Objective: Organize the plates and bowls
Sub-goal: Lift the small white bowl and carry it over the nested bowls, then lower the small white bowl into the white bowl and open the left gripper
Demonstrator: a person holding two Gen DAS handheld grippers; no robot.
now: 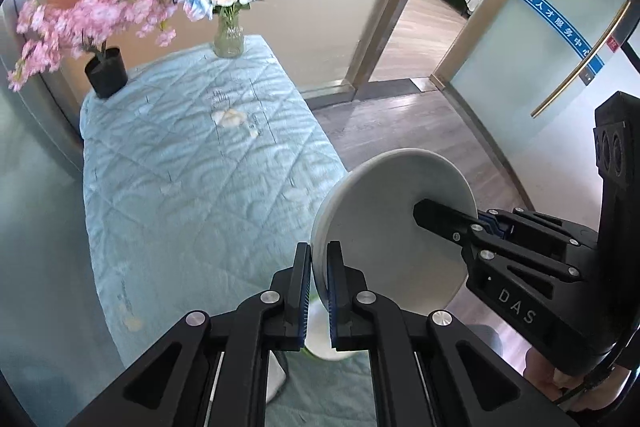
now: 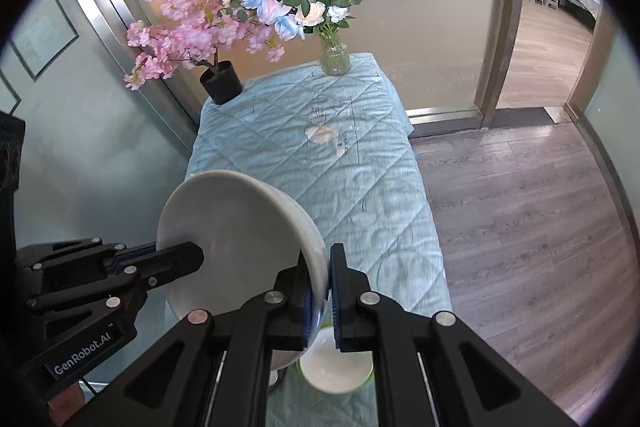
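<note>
A white plate [image 1: 384,219] is held tilted on edge above the near end of the table; it also shows in the right wrist view [image 2: 236,227]. My left gripper [image 1: 319,291] is shut on its left rim. My right gripper [image 2: 320,291] is shut on its right rim, and shows from the side in the left wrist view [image 1: 476,223]. The left gripper shows at the left of the right wrist view [image 2: 160,259]. Below the plate a white bowl with a green rim [image 2: 336,367] sits on the cloth, also partly seen in the left wrist view [image 1: 320,339].
The table carries a light blue quilted cloth [image 1: 192,155]. A glass vase of flowers [image 1: 229,37] and a black pot with a pink blossom tree [image 1: 106,71] stand at its far end. Wood floor [image 2: 520,227] and a glass door [image 1: 540,39] lie to the right.
</note>
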